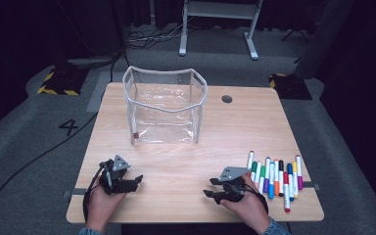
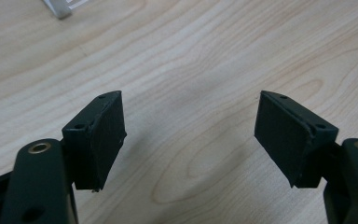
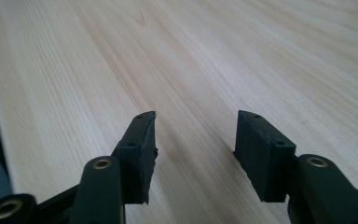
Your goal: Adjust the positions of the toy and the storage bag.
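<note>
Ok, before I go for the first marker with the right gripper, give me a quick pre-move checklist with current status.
1. Right gripper open, nothing between its jaws: ok.
2. Left gripper open and empty: ok.
3. Markers lying in a row right of the right hand, within reach: ok.
4. Clear pouch upright, top open: ok.
5. Table bare between grippers and pouch: ok.
6. Marker caps tight: cannot tell.

Each hand holds a black gripper. The left gripper point(image 1: 138, 181) and the right gripper point(image 1: 208, 187) both wear a grey three-cornered plate on top (with tiny dark holes in it). A black cable loops from the left one. Up close, the jaws are flat black blocks with small screw holes, on arms with brass-coloured rings. The sleeves are blue.
</note>
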